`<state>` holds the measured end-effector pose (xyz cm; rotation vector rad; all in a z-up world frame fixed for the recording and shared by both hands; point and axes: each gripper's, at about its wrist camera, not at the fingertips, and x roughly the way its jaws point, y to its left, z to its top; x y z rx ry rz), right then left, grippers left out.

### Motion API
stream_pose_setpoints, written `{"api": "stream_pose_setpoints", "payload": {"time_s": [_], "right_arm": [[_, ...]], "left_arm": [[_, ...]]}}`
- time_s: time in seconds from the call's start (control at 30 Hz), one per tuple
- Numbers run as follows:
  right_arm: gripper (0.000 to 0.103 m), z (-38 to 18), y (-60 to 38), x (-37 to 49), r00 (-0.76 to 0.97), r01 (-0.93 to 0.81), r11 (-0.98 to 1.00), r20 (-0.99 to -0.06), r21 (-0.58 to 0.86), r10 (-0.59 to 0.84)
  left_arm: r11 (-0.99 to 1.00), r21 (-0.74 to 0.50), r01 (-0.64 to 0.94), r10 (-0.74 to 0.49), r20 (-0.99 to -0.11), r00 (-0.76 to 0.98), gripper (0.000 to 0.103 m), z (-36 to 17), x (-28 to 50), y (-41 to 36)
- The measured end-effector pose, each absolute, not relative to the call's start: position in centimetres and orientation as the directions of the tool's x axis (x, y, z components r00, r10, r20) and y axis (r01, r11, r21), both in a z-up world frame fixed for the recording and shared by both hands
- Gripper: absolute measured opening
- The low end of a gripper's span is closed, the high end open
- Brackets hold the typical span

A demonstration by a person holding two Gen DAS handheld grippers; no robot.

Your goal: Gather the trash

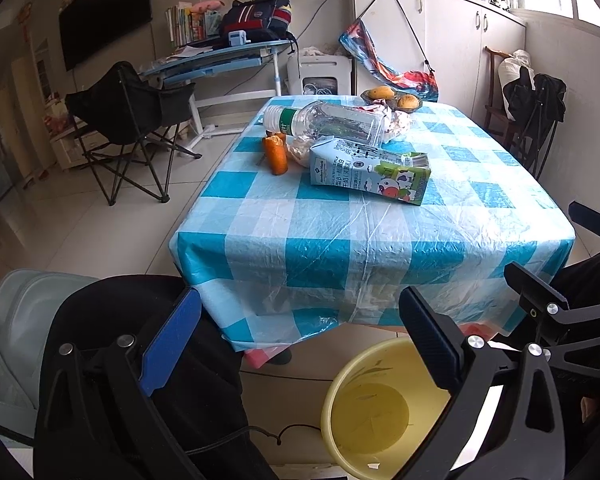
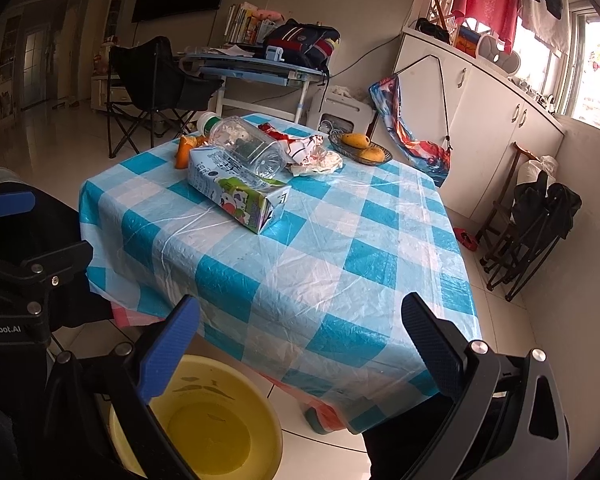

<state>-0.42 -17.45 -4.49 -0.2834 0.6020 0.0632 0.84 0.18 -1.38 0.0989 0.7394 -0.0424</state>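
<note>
Hovering low at the near edge, the left gripper [image 1: 300, 344] and right gripper [image 2: 300, 344] both have their fingers spread apart, holding nothing. Below them on the floor sits a yellow basin [image 2: 204, 420]. Farther off, on the blue-checked surface [image 1: 380, 240], a milk carton [image 1: 370, 172] lies flat, a clear plastic bottle [image 1: 324, 122] resting across it, orange peel [image 1: 276, 154] to its left, crumpled wrappers [image 2: 312, 156] behind, then a fruit basket [image 2: 360, 146].

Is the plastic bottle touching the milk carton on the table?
Touching. In the right wrist view, the plastic bottle lies across the top of the milk carton, with no gap between them.
</note>
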Motion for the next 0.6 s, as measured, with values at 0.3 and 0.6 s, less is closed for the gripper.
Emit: {"api": "stream_pose_setpoints", "payload": {"time_s": [0.3,0.6], "right_arm": [[0.097,-4.57,-17.37,-0.53,0.819,-0.144,0.957,-0.573,-0.25,-0.026],[0.097,-4.09,-17.96,-0.58,0.809,-0.143,0.964,-0.588,-0.224,-0.017]], "left_arm": [[0.995,0.074,0.074,-0.005,-0.674,0.739,0.096,-1.39,0.85,0.23],[0.995,0.069,0.074,-0.008,-0.676,0.737,0.096,-1.29,0.97,0.34]]}}
